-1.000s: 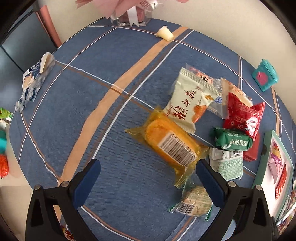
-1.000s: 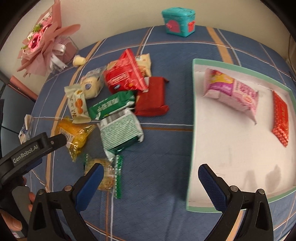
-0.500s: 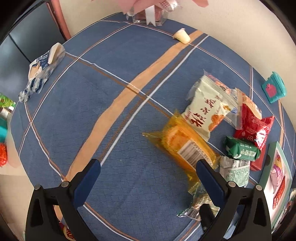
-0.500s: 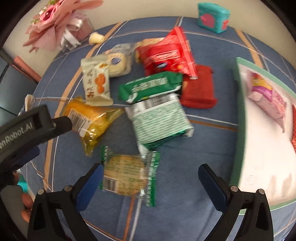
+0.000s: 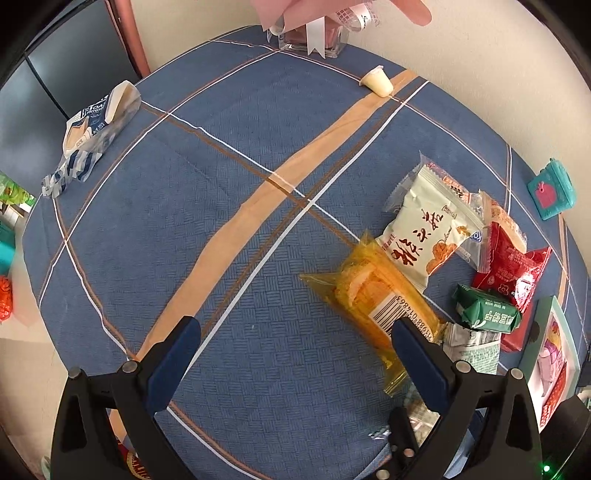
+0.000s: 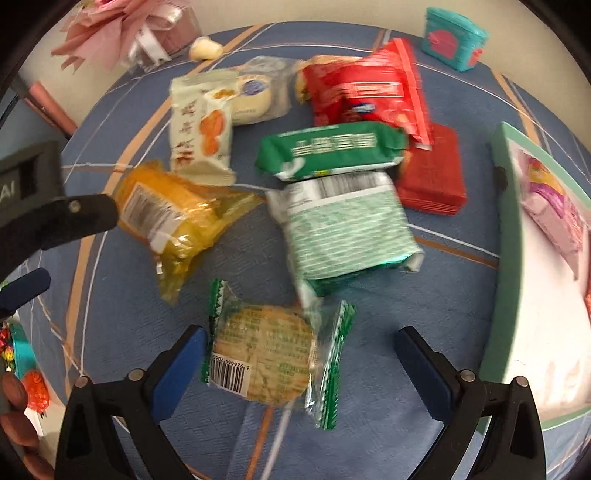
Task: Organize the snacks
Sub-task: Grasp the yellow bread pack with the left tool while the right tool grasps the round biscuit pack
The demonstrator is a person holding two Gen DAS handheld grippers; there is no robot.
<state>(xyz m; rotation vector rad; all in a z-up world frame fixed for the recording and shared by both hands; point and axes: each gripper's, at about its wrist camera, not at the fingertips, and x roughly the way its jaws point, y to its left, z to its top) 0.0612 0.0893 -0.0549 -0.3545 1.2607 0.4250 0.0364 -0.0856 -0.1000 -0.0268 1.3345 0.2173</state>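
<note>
Loose snacks lie in a pile on the blue cloth. In the right wrist view my right gripper (image 6: 295, 356) is open, with a round biscuit in a clear green-edged wrapper (image 6: 269, 362) lying between its fingers. Beyond it are a green-white pack (image 6: 343, 232), a green bar (image 6: 328, 149), an orange cake (image 6: 173, 218), a white snack pack (image 6: 199, 125) and red packs (image 6: 369, 88). The white tray (image 6: 498, 258) with a pink pack (image 6: 550, 206) is at the right. My left gripper (image 5: 295, 354) is open and empty, left of the orange cake (image 5: 376, 306).
A teal box (image 6: 454, 37) and a pink bouquet in a glass vase (image 6: 147, 33) stand at the back by the wall. A small jelly cup (image 5: 376, 81) lies near the vase. A blue-white toast bag (image 5: 92, 133) lies at the table's left edge.
My right gripper has moved left and down towards the pile, so the round biscuit now lies between its fingers. My left gripper has pulled back and left from the orange cake.
</note>
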